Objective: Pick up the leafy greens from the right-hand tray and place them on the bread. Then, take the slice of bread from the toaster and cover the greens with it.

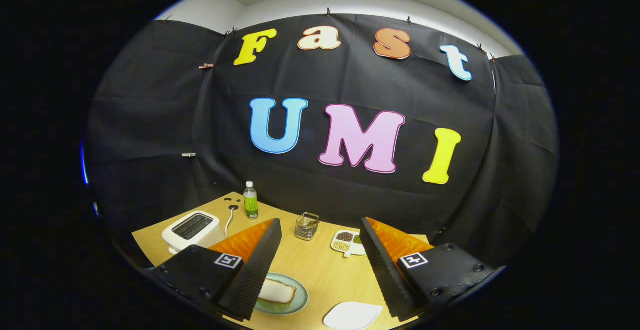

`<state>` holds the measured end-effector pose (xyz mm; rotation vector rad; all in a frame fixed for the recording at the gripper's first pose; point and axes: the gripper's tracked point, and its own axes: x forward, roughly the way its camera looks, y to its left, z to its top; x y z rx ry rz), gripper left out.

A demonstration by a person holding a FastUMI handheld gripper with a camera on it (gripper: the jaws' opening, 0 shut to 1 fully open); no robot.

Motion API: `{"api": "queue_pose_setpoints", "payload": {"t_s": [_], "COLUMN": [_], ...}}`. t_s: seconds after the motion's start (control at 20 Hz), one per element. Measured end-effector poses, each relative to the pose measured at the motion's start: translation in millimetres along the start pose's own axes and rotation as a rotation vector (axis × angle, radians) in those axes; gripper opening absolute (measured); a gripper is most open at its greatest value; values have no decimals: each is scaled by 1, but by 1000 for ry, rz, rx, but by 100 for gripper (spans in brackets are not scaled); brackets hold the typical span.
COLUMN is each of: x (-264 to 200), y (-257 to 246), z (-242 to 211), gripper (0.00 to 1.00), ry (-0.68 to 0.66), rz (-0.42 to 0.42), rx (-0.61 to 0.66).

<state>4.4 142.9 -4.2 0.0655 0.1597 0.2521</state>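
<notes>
My gripper [320, 260] is held well above the wooden table [320, 270], open, with nothing between its fingers. A slice of bread [277, 291] lies on a green plate [295, 302] just inside the left finger, partly hidden by it. A white toaster [192, 230] stands beyond the left finger; I cannot tell whether a slice sits in its slots. A white tray [352, 315] lies close below, between the fingers toward the right one; no greens can be made out on it.
A green bottle [250, 201] stands at the back of the table beside the toaster's cable [229, 222]. A small wire basket [307, 226] sits at mid-table. A white divided dish [346, 242] with beans and grains lies by the right finger.
</notes>
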Motion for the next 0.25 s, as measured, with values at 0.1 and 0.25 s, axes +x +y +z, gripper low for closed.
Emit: {"api": "queue_pose_setpoints", "payload": {"t_s": [0.1,0.25], "x": [-4,-6], "y": [1,-4], "z": [3,9], "gripper": [98,98], "ry": [-6,-29], "rz": [9,-1], "rx": [-6,-9]}}
